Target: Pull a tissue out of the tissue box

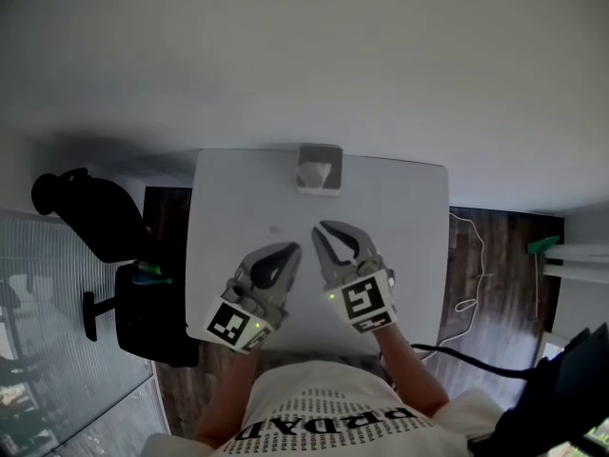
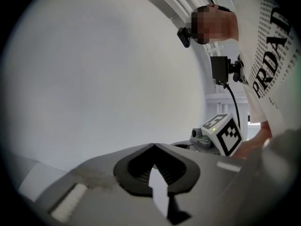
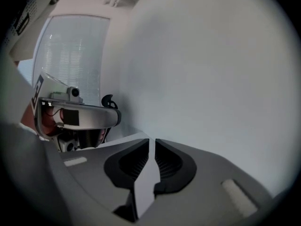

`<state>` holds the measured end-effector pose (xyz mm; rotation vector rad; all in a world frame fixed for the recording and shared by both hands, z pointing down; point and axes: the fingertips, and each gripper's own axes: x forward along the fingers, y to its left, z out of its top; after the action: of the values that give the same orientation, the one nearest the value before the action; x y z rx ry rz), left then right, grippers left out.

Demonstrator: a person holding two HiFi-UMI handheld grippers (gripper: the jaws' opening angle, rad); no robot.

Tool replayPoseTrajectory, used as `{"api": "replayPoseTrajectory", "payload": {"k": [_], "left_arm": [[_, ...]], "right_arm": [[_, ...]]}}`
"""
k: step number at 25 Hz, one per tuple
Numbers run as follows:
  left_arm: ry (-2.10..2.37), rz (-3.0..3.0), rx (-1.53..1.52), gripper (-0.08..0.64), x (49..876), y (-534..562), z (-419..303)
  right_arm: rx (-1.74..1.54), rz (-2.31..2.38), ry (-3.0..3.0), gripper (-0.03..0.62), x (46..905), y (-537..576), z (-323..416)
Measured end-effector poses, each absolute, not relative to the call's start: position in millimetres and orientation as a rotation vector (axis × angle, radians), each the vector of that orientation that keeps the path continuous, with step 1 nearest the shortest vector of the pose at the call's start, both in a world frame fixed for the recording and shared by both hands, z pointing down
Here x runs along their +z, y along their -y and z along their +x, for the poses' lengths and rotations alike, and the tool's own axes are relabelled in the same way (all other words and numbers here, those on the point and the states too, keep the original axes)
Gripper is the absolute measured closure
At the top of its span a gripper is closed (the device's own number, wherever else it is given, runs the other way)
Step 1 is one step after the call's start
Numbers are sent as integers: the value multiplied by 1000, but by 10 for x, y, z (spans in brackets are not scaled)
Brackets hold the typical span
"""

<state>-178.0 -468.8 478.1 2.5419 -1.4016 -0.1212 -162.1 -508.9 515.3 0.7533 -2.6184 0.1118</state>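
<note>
The tissue box stands at the far edge of the white table, a white tissue poking from its top. It shows only in the head view. My left gripper hovers over the near half of the table, shut and empty; its tips meet in the left gripper view. My right gripper hangs beside it, a bit closer to the box, shut with nothing held; only a hairline slit shows between its tips. Both point up toward a blank wall in their own views.
A black office chair stands left of the table on the dark wood floor. A light cable and a green-tipped object lie to the right. The other gripper's marker cube shows in the left gripper view.
</note>
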Motion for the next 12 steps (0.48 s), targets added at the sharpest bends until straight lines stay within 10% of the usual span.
{"api": "replayPoseTrajectory", "payload": {"k": [12], "left_arm": [[1350,2513,-56,563,5318,5178,-1825]], "right_arm": [[263,847,2529,541,5802,5628,-1578]]}}
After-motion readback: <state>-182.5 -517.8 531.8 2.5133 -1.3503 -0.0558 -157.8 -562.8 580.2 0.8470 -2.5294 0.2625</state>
